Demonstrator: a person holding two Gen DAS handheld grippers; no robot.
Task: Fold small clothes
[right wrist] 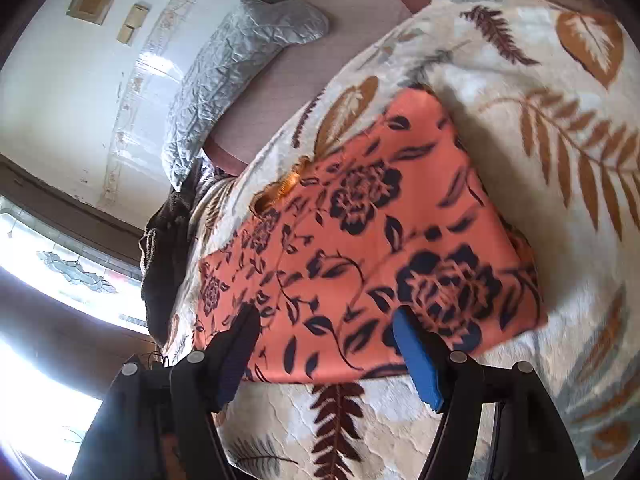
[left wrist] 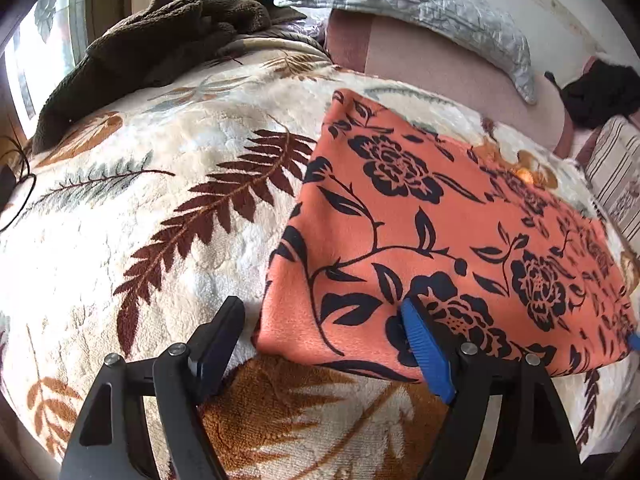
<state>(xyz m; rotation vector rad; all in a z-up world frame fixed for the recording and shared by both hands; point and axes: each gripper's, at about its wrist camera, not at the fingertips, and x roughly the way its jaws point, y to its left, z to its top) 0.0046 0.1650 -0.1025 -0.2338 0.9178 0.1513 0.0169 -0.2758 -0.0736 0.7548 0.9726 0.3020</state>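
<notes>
An orange garment with a black flower print [left wrist: 440, 232] lies folded into a flat rectangle on a cream blanket with a leaf pattern [left wrist: 140, 220]. My left gripper [left wrist: 320, 304] hovers open over the garment's near left corner. Its black finger is above the blanket and its blue pad [left wrist: 424, 344] is above the cloth. In the right wrist view the same garment [right wrist: 360, 232] fills the middle. My right gripper [right wrist: 325, 313] stands open over its near edge, with both fingers above the print. Neither gripper's pads press on anything.
A brown fleece garment [left wrist: 152, 52] is heaped at the blanket's far left. A grey quilted pillow [left wrist: 420, 4] leans on the pink headboard [left wrist: 440, 72]. Black cloth [left wrist: 604, 92] and striped fabric [left wrist: 616, 176] lie at the far right. A bright window [right wrist: 60, 272] is beside the bed.
</notes>
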